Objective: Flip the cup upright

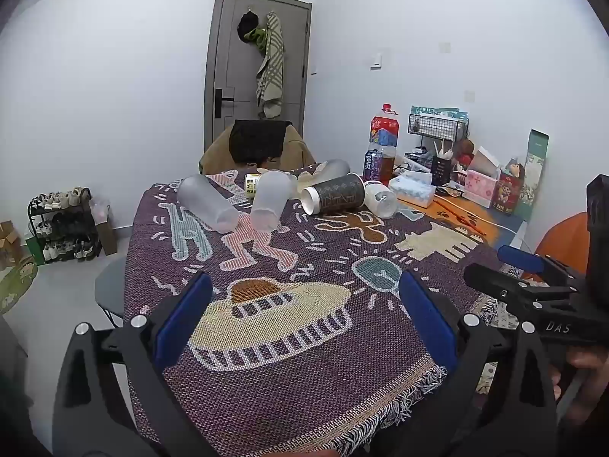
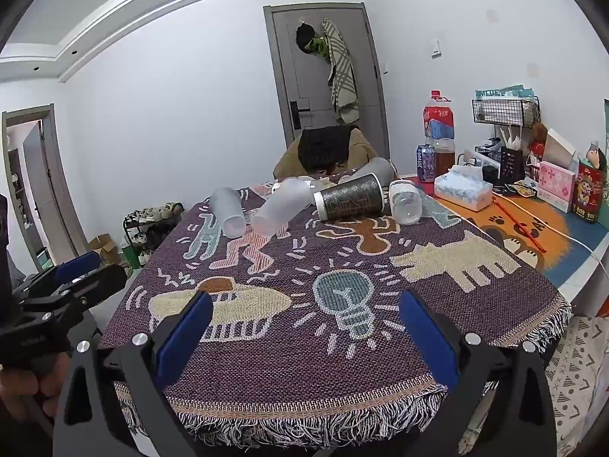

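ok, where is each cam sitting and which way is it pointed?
Left wrist: on the left gripper above the table's near edge, facing the door; jaws open, right gripper and a bit of hand at right.
Right wrist: on the right gripper, same heading, further right; jaws open, left gripper and hand at left.
Shared: patterned cloth, the tipped cups including the dark cup, door, cluttered desk.

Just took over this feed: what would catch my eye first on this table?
A cluster of cups lies tipped over at the far end of the patterned cloth: the dark cup in the middle, frosted cups to its left. Both claws, left and right, hover open at the near edge.
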